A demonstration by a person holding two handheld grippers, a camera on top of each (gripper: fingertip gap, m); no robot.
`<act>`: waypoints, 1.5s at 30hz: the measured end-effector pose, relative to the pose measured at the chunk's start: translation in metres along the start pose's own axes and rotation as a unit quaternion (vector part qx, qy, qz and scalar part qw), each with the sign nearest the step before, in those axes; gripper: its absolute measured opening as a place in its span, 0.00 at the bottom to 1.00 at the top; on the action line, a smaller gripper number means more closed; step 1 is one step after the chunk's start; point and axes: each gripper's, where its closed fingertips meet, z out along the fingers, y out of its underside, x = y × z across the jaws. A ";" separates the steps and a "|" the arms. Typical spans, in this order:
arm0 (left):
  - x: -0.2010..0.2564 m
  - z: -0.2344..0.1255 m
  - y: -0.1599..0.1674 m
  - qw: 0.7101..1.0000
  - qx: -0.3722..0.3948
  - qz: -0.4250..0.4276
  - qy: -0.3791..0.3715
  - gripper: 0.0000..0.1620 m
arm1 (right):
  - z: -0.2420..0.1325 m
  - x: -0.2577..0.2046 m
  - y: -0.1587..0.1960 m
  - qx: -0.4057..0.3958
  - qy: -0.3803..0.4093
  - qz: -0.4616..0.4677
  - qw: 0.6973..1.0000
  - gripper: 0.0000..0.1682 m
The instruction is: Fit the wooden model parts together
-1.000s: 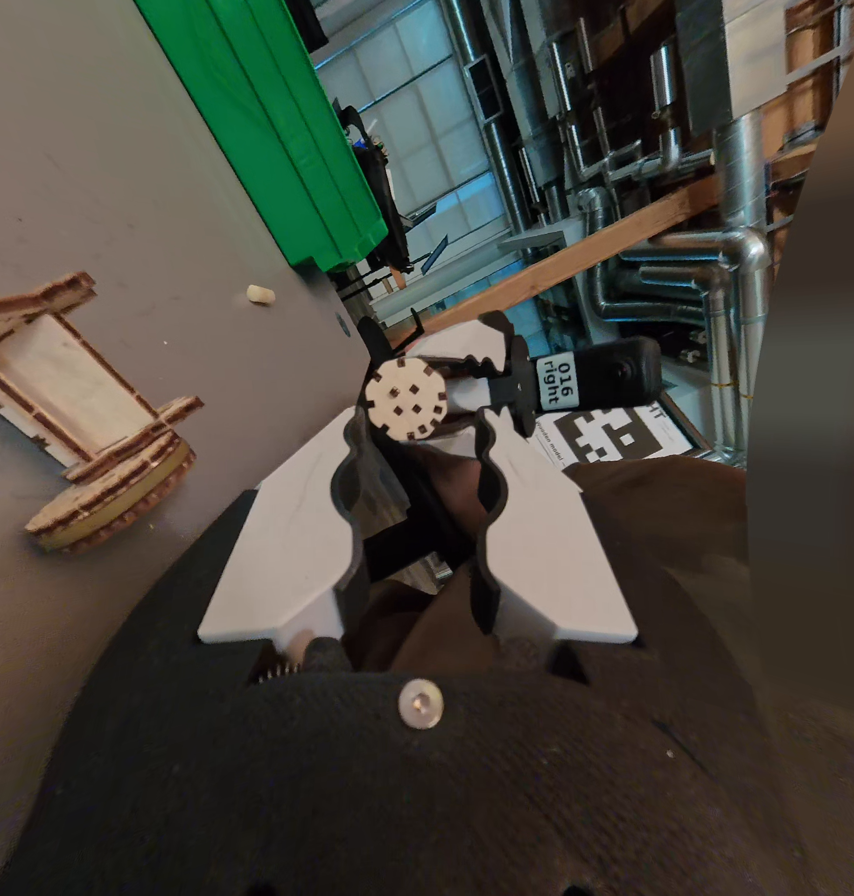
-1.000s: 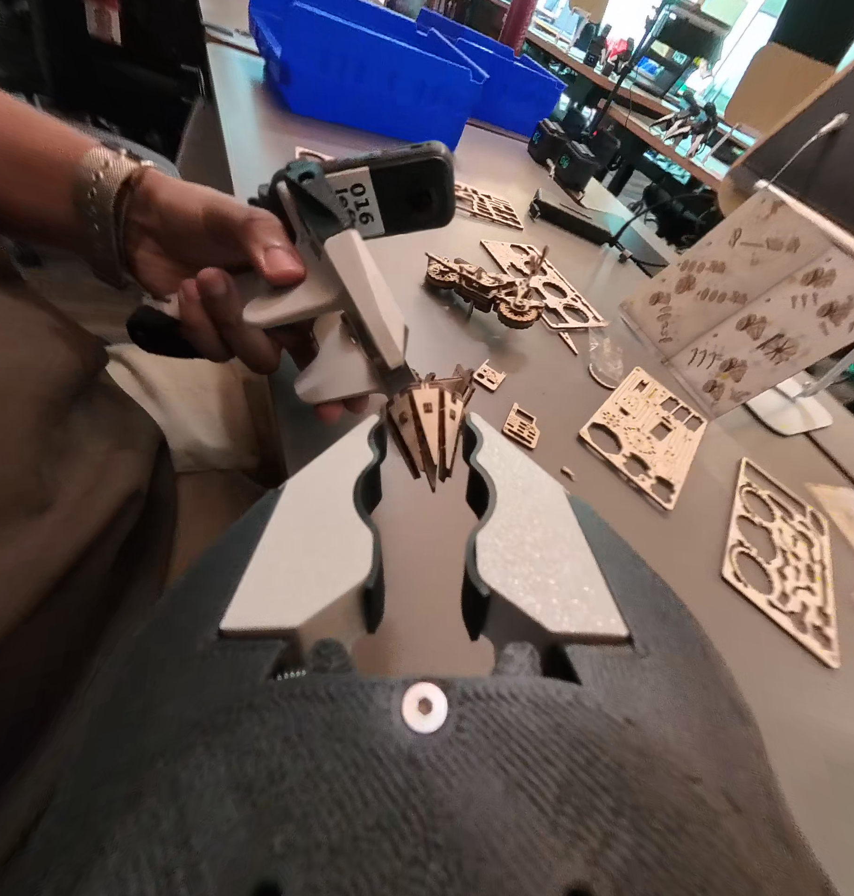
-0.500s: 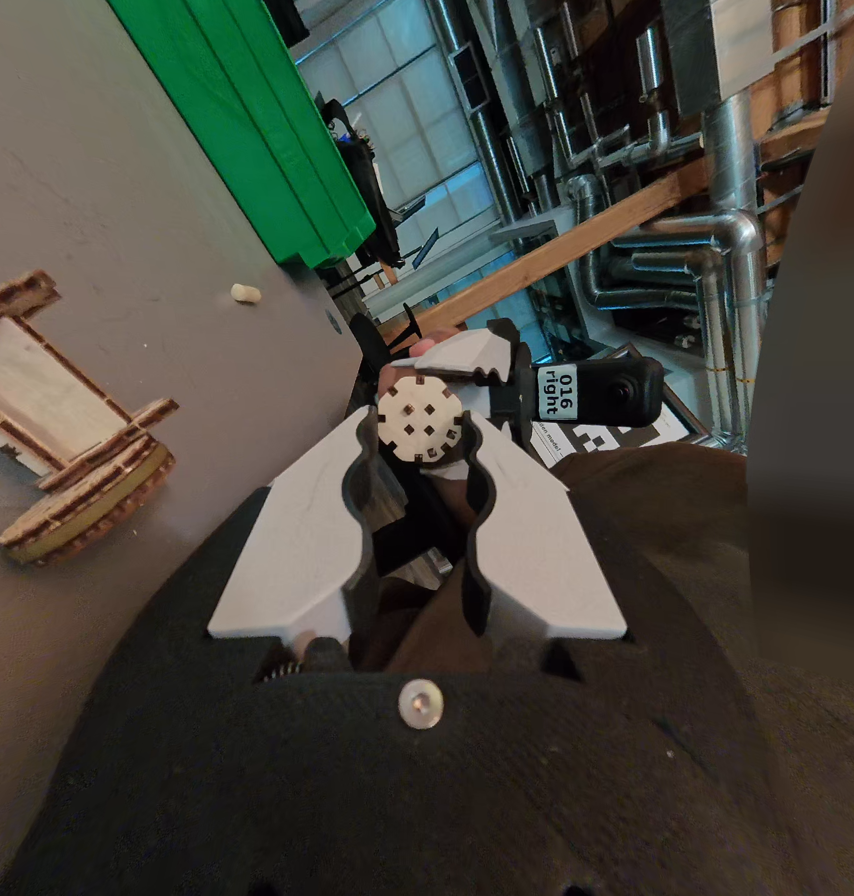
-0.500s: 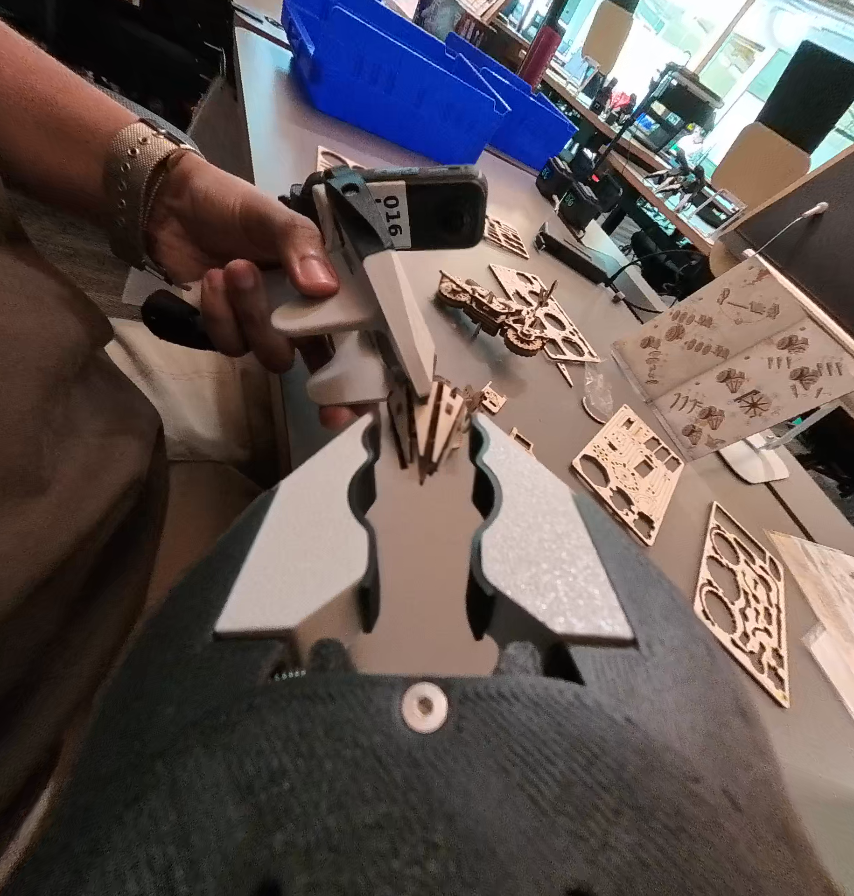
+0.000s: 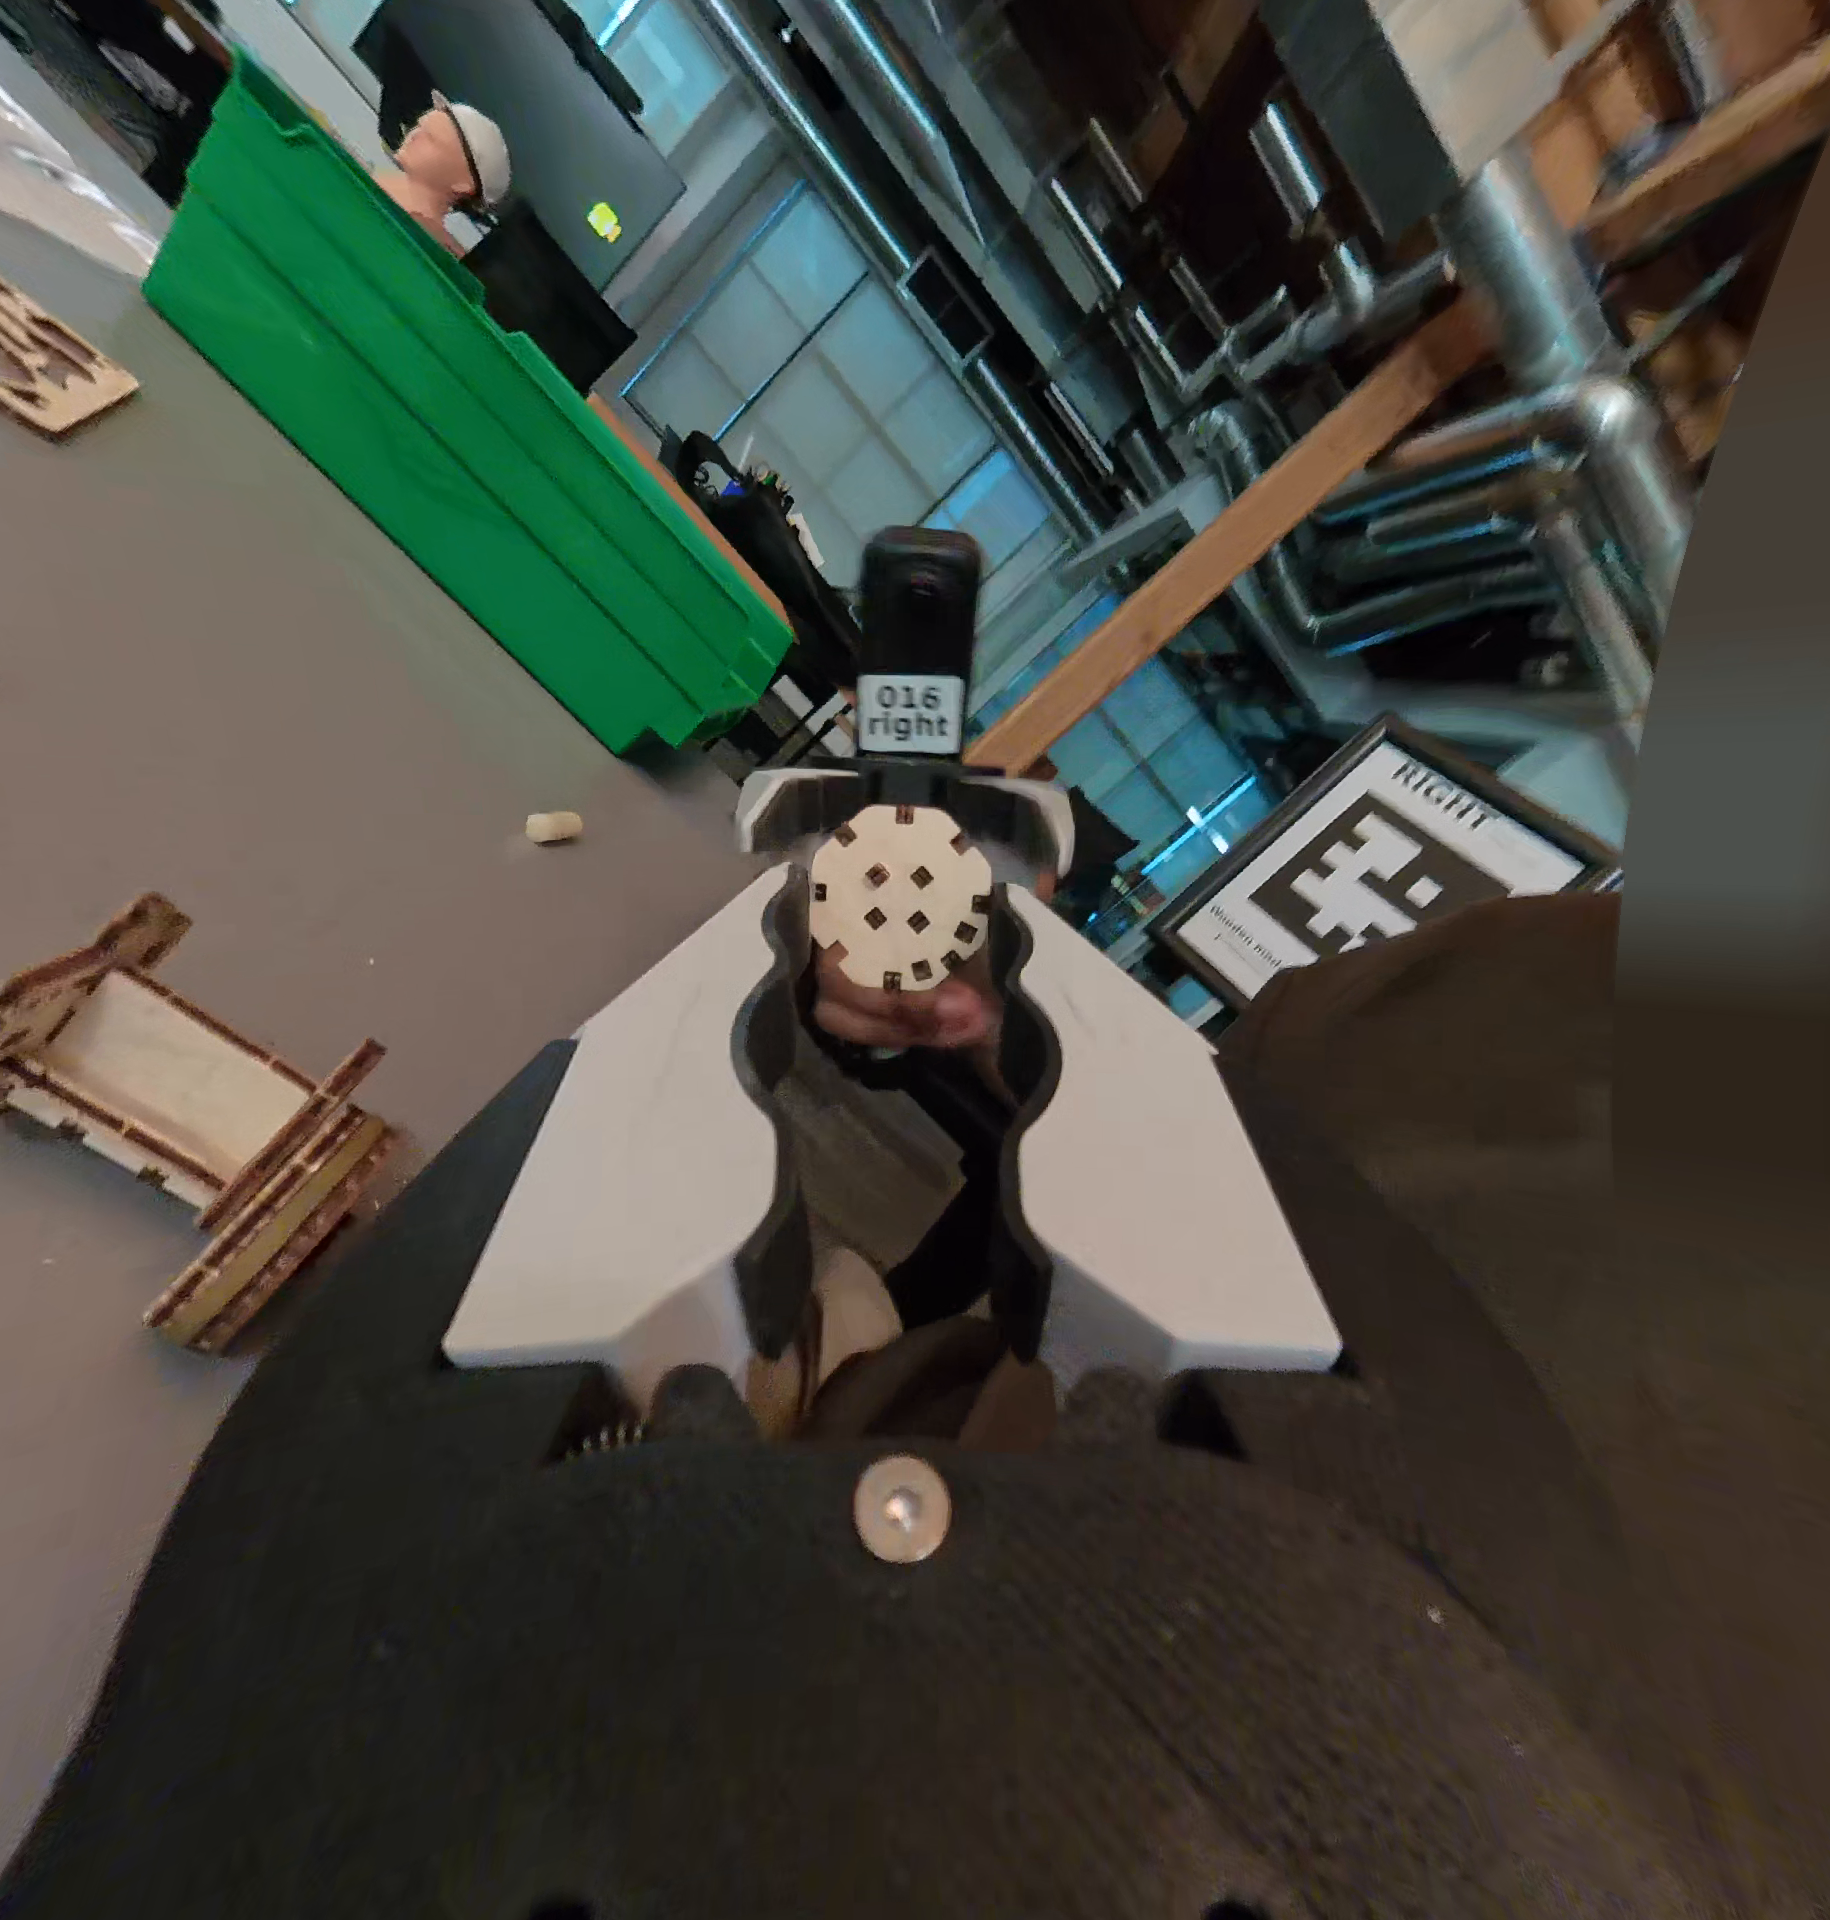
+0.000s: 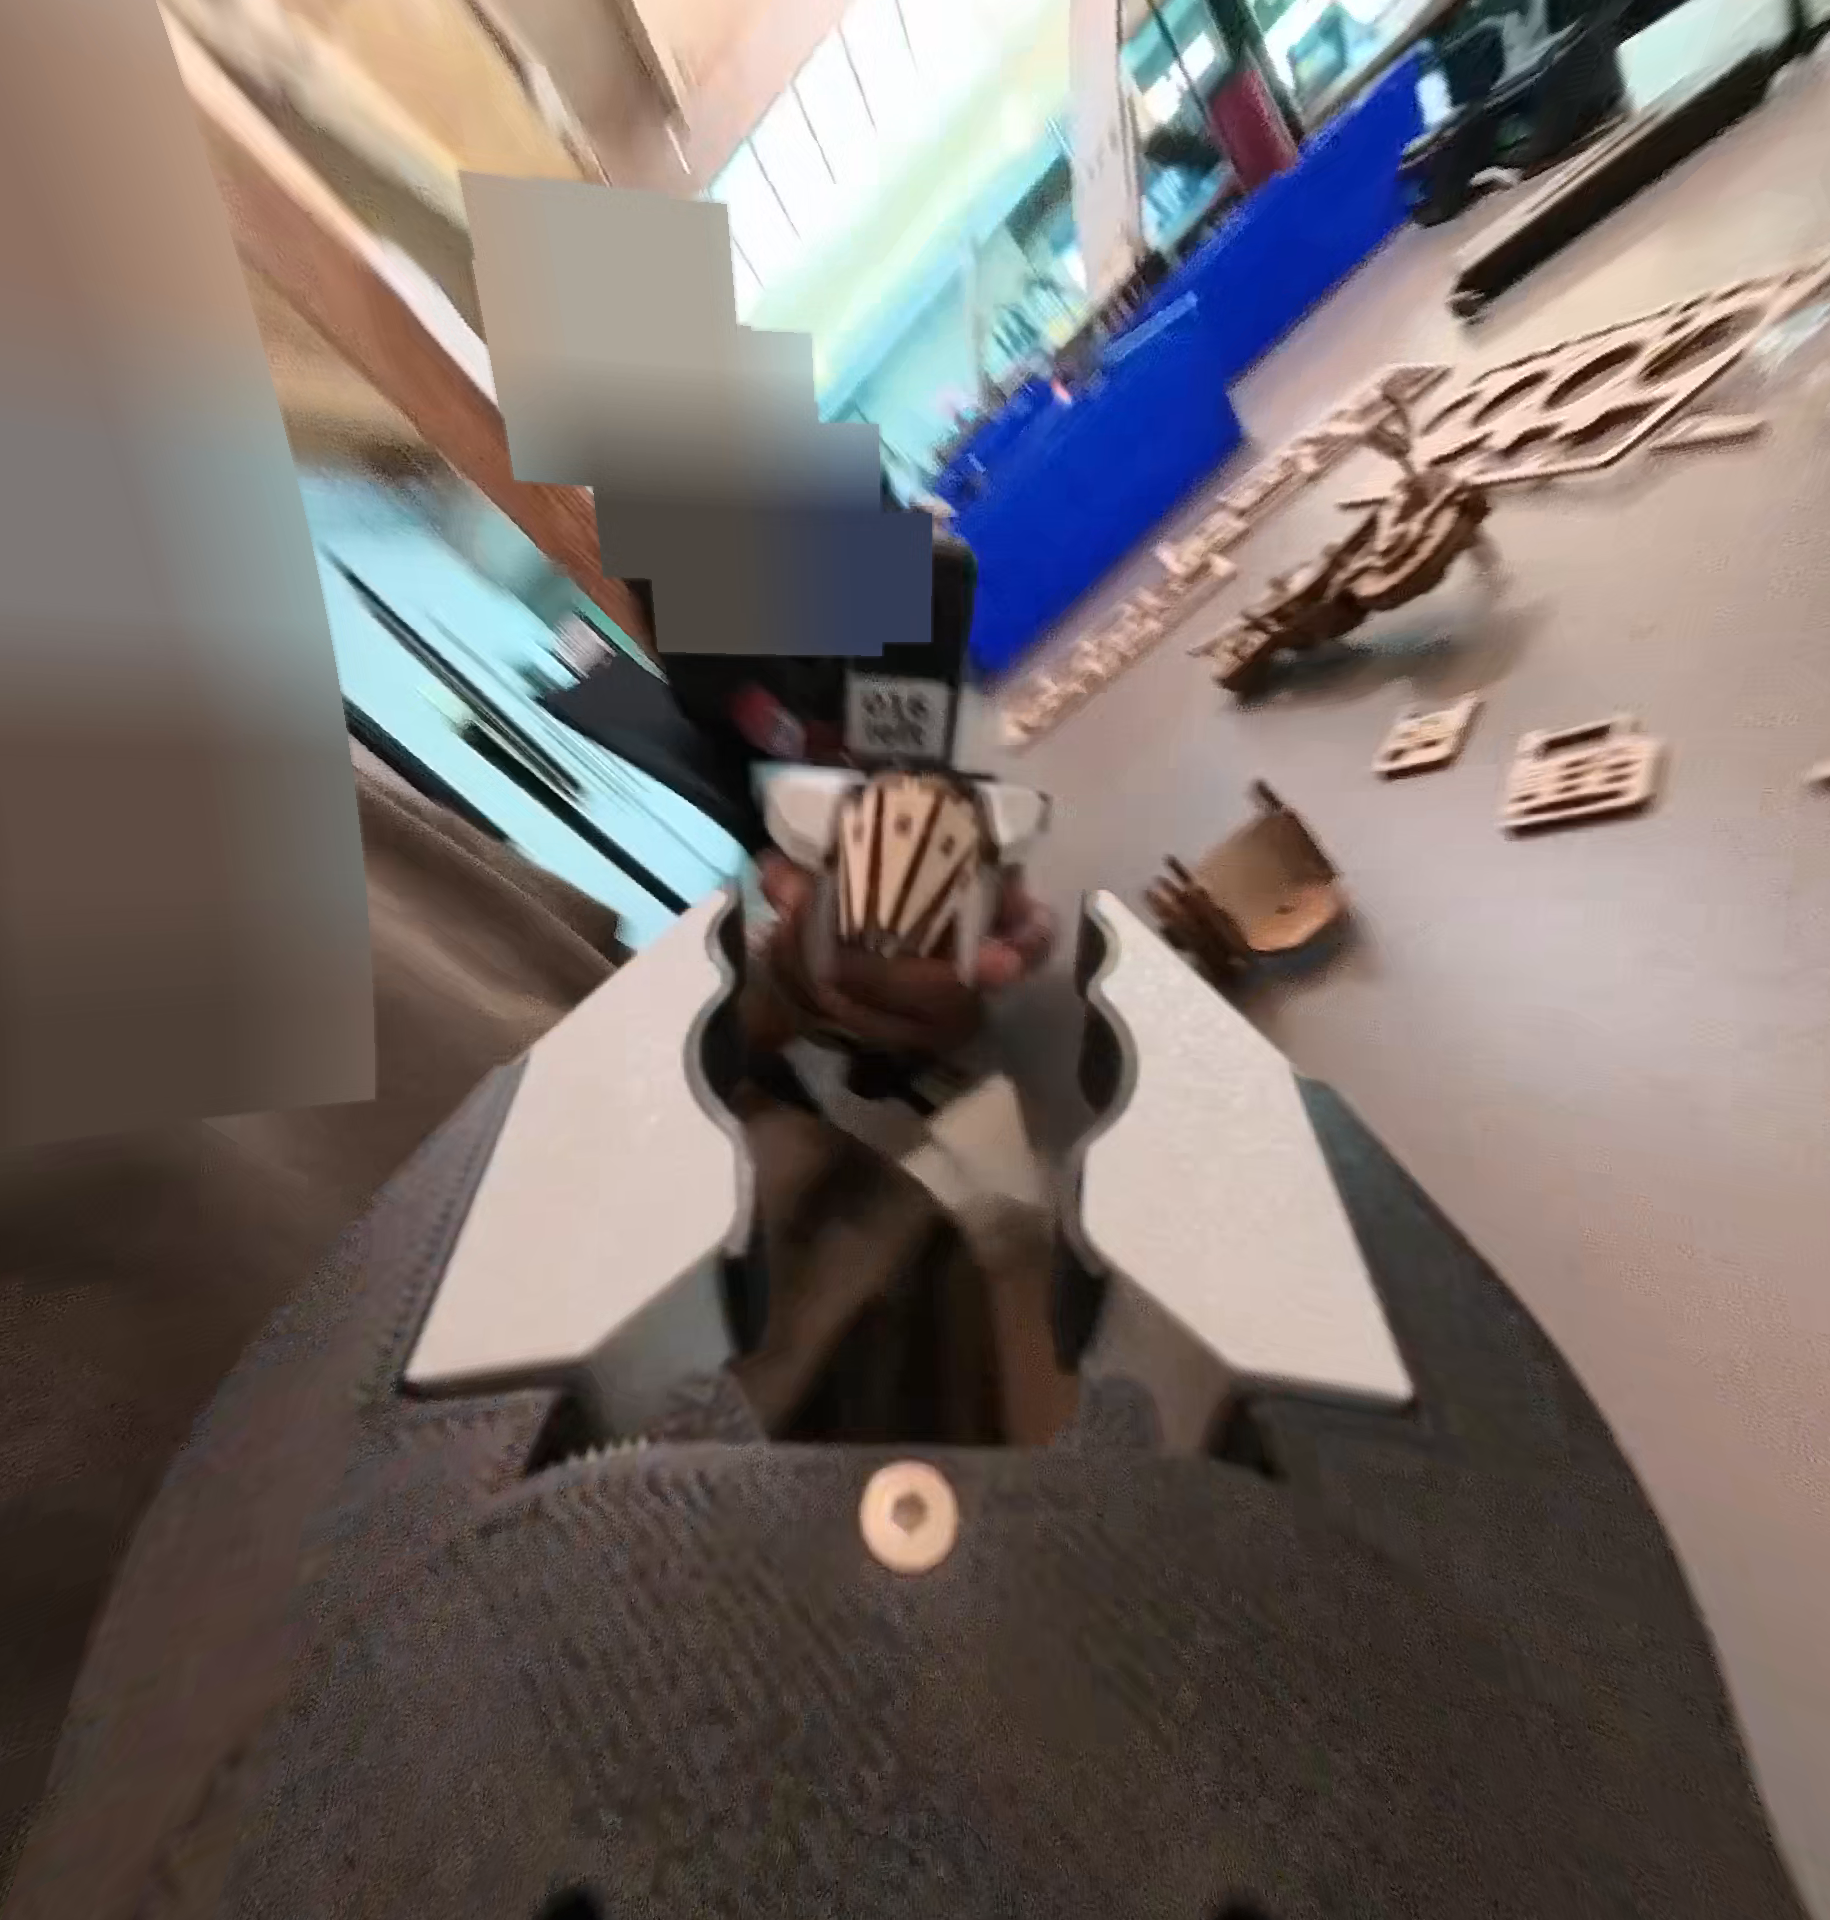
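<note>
While left tongs [image 5: 895, 914] pinch the wooden disc [image 5: 898, 899], right tongs [image 6: 906, 925] gape.

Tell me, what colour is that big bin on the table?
Bright green bin, clearest in the left wrist view.

grey table [image 5: 267, 727], green bin [image 5: 454, 436], wooden frame [image 5: 163, 1101]

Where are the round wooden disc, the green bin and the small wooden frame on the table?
round wooden disc [image 5: 898, 896], left wrist view, its flat face.
green bin [image 5: 443, 416], left wrist view, its long side wall.
small wooden frame [image 5: 163, 1081], left wrist view, its pale panel.
</note>
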 end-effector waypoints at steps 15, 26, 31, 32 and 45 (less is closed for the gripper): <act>0.013 0.007 0.010 0.991 -0.023 0.128 -0.013 0.20 | 0.014 -0.008 0.023 -0.037 -0.055 0.114 0.991 0.28; 0.014 0.008 0.011 0.992 -0.027 0.120 -0.009 0.20 | 0.012 -0.015 0.019 -0.029 -0.095 0.143 0.985 0.15; 0.009 0.007 0.010 0.994 -0.030 0.104 -0.023 0.26 | 0.009 -0.009 0.013 -0.019 -0.072 0.111 0.991 0.15; 0.008 0.007 0.010 0.994 -0.031 0.098 -0.025 0.27 | 0.008 -0.006 0.012 -0.019 -0.056 0.092 0.994 0.15; -0.017 0.003 0.020 0.990 -0.051 -0.129 -0.016 0.25 | 0.001 0.031 0.027 -0.201 0.259 -0.517 0.791 0.16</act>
